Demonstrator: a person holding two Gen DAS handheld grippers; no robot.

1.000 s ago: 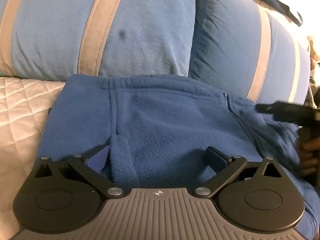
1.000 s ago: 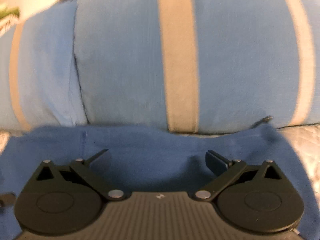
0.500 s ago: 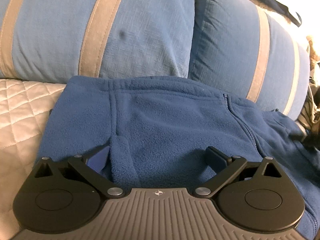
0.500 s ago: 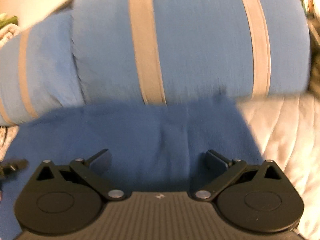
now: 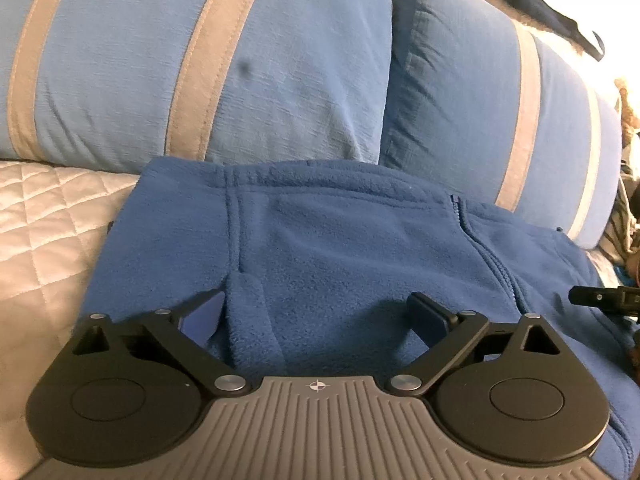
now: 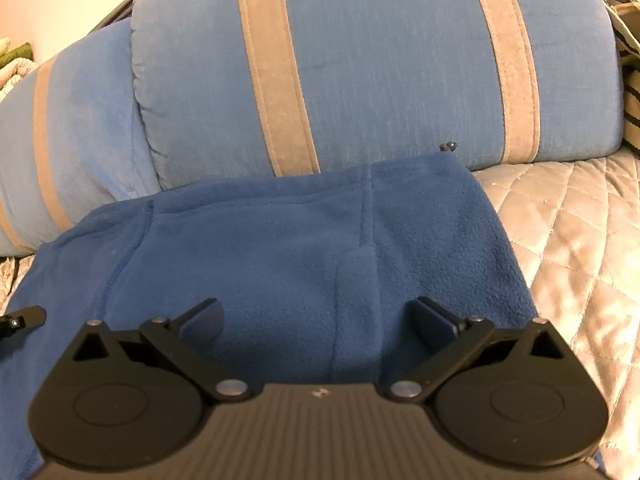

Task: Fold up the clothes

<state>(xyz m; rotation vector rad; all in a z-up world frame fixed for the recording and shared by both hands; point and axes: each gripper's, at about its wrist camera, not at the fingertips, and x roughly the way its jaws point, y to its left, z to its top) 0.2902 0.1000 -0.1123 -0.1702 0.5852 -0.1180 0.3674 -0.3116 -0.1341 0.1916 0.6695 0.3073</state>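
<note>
A blue fleece jacket (image 5: 344, 248) with a zip lies flat on a quilted bedcover, its far edge against the pillows. My left gripper (image 5: 318, 316) hangs open just over its left part, a raised fleece fold beside the left finger, nothing clamped. The right wrist view shows the same fleece jacket (image 6: 280, 248) from its right side, with my right gripper (image 6: 318, 318) open low above it and a seam fold between the fingers. A black tip of the other gripper (image 5: 600, 300) shows at the right edge of the left view.
Two large blue pillows with tan stripes (image 5: 200, 60) (image 6: 380, 60) stand close behind the jacket. Pale quilted bedcover (image 5: 44, 216) (image 6: 568, 232) spreads on both sides. Dark clothing (image 5: 552, 8) lies on top of the far pillow, and striped fabric (image 6: 630, 96) sits at the right edge.
The right gripper pulled back from the pillows and swung right, now lower over the jacket's right end. The left gripper stayed almost still. Both stayed open.
</note>
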